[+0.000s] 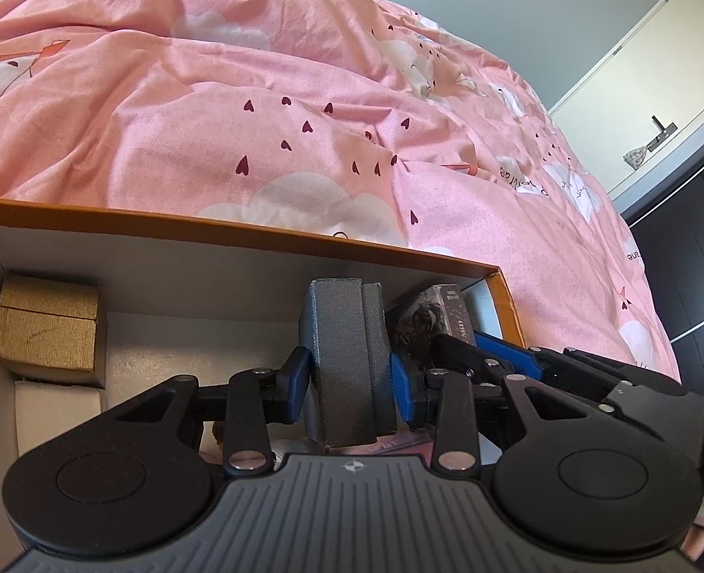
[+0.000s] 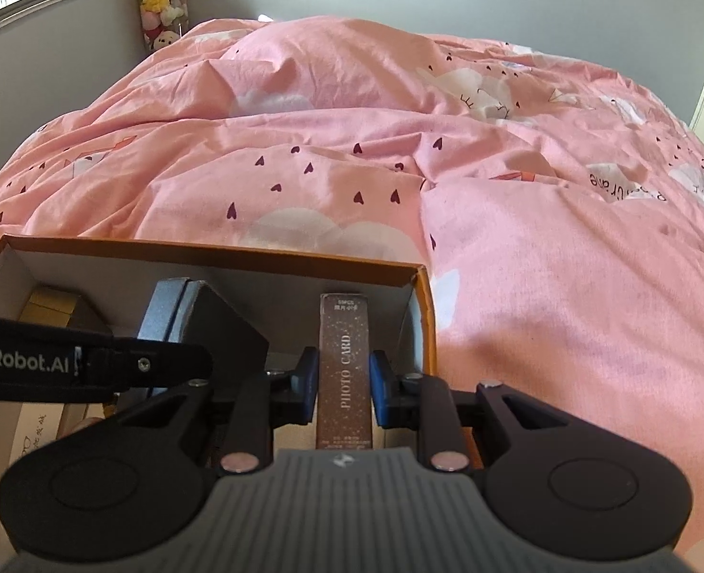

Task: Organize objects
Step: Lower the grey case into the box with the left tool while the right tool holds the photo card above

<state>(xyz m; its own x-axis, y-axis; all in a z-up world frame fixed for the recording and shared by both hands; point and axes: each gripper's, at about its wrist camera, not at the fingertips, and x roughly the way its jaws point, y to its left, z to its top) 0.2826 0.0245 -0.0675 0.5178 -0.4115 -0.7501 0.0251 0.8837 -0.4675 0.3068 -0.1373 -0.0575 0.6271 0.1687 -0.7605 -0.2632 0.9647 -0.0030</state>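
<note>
Orange-rimmed cardboard box [image 1: 256,234] with white inner walls is sitting on the pink heart-printed duvet [image 1: 304,110], and both held items are hanging inside it. The left gripper [image 1: 350,384] is clamping a grey textured rectangular case [image 1: 347,363] between its blue pads, upright, near the far wall at 12 o'clock. The right gripper [image 2: 341,389] is pinching a slim brown box printed "PHOTO CARD" [image 2: 343,372], edge up, toward the box's 3 o'clock wall. A gold textured cube box [image 1: 46,329] is occupying the 9 o'clock corner. To do this well, I judge each hand should be lowering until its item is resting on the floor, keeping both upright and side by side, then releasing 1 at a time so neither is tipping.
</note>
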